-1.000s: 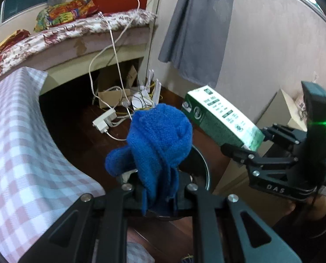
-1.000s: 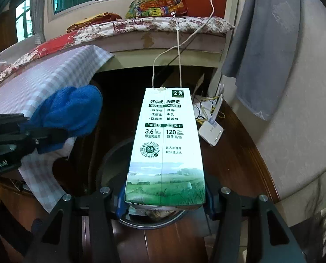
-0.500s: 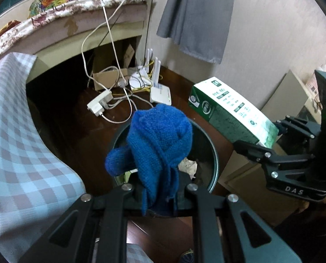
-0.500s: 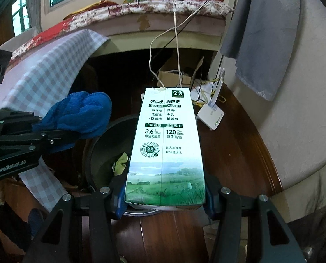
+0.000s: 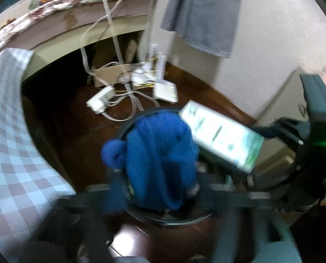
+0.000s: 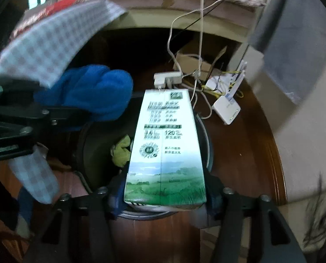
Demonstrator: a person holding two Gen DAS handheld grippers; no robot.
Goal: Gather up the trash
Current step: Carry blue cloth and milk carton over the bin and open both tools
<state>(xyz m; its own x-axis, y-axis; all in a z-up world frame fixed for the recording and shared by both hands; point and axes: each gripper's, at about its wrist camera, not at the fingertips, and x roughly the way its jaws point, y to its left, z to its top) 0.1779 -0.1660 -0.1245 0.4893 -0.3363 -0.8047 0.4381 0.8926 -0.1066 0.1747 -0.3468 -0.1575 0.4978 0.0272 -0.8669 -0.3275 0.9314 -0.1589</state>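
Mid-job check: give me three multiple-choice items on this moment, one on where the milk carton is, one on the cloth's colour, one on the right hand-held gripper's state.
1. Where is the carton?
A. Over the bin
B. On the bed
C. Flat on the floor

2. What colour is the cloth?
A. Red
B. Blue
C. Yellow

3. What state is the right hand-held gripper in?
A. Open and empty
B. Shut on the cloth
C. Shut on the carton

Answers:
1 A: the right wrist view shows the bin's dark mouth under and behind the carton.
2 B: both views show it plainly blue, in the left hand-held gripper.
3 C: its fingers press the carton's base from both sides.
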